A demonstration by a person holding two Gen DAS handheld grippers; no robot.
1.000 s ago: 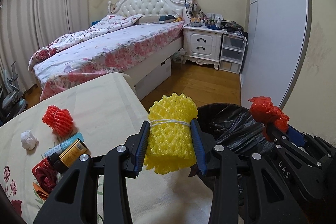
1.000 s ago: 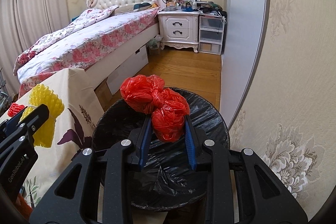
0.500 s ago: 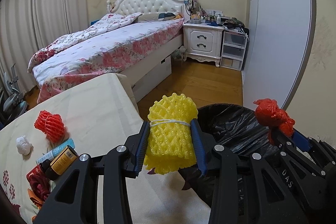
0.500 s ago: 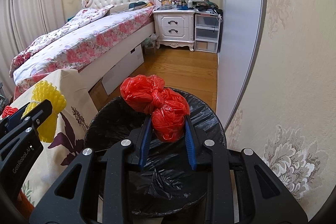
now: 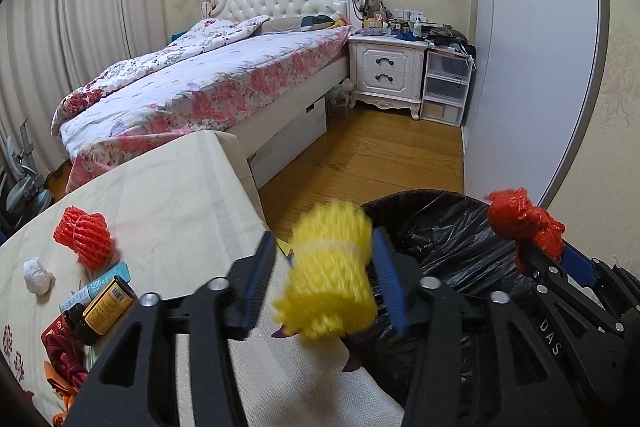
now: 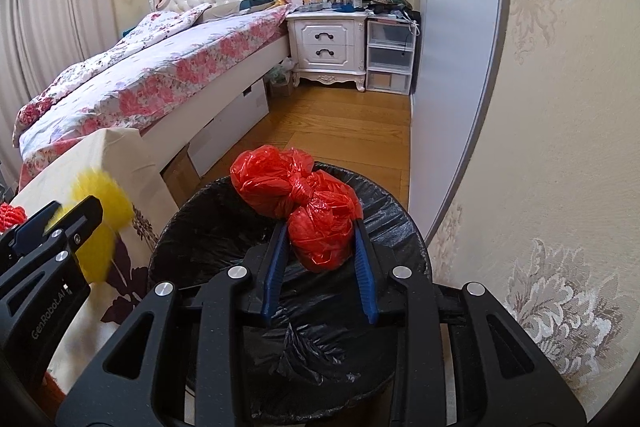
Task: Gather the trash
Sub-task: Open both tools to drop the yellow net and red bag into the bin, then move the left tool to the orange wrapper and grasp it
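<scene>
A yellow foam net (image 5: pixel 328 279) with a white band around it is blurred between the jaws of my left gripper (image 5: pixel 324 235). The jaws are opening and a gap shows beside the left pad. It hangs at the table's corner, by the rim of the black-lined bin (image 5: pixel 440 227). My right gripper (image 6: pixel 319 227) is over the bin (image 6: pixel 192 227) with a knotted red plastic bag (image 6: pixel 296 191) between its blue pads. These jaws are opening too, and a thin gap shows at the left pad. In the right wrist view the yellow net (image 6: pixel 104 195) shows at the left.
On the cream tablecloth (image 5: pixel 160 195) lie a red foam net (image 5: pixel 82 235), a white crumpled wad (image 5: pixel 38 275), a brown bottle (image 5: pixel 104 307), a teal tube (image 5: pixel 96 283) and a red wrapper (image 5: pixel 64 347). Bed (image 5: pixel 208 83) and nightstand (image 5: pixel 386 71) stand behind; a wall (image 6: pixel 540 147) is right of the bin.
The left jaws have spread apart and the yellow net, held firm before, now blurs and sags between them. The right jaws have widened slightly around the red bag.
</scene>
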